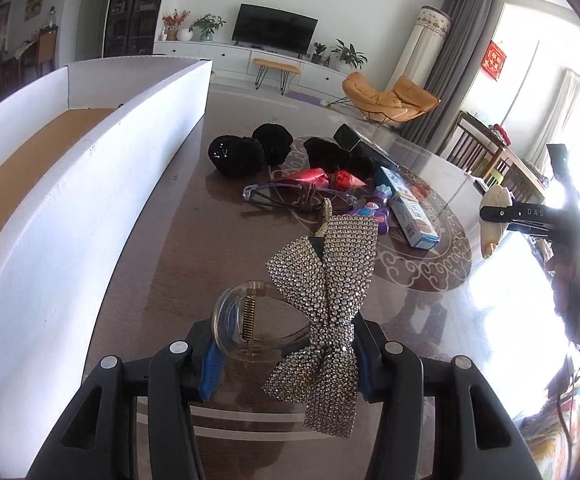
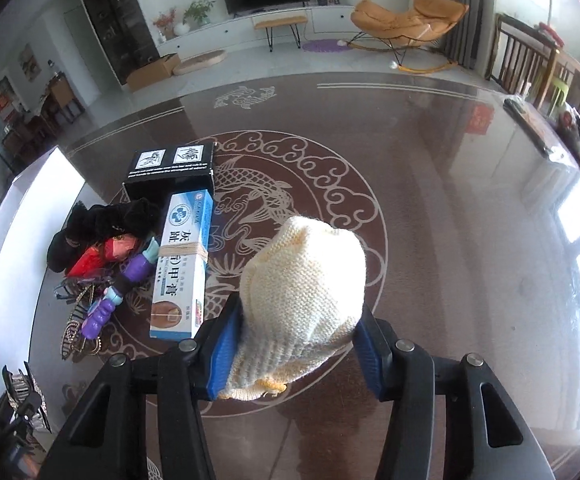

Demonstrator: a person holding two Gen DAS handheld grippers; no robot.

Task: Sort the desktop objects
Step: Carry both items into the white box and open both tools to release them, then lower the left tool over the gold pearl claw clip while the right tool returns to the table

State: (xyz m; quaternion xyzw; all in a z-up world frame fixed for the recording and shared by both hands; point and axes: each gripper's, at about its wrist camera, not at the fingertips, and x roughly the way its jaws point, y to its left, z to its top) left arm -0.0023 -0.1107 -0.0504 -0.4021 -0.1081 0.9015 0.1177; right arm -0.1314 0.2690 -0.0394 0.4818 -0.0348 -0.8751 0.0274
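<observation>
Gleaming under window glare, a dark brown bench with a pale dragon medallion fills a living room with a television, an orange lounge chair and grey curtains. At the far left stands a long white-walled box with a brown floor. Beside it lies a heap: black fuzzy hair ties, a red cone-shaped trinket, a purple plastic toy, a blue and white carton and a black box. The left claw pinches a clear hair clip with a rhinestone bow, lifted above the bench. The right claw squeezes a cream knitted item, soft and ribbed, above the medallion.
</observation>
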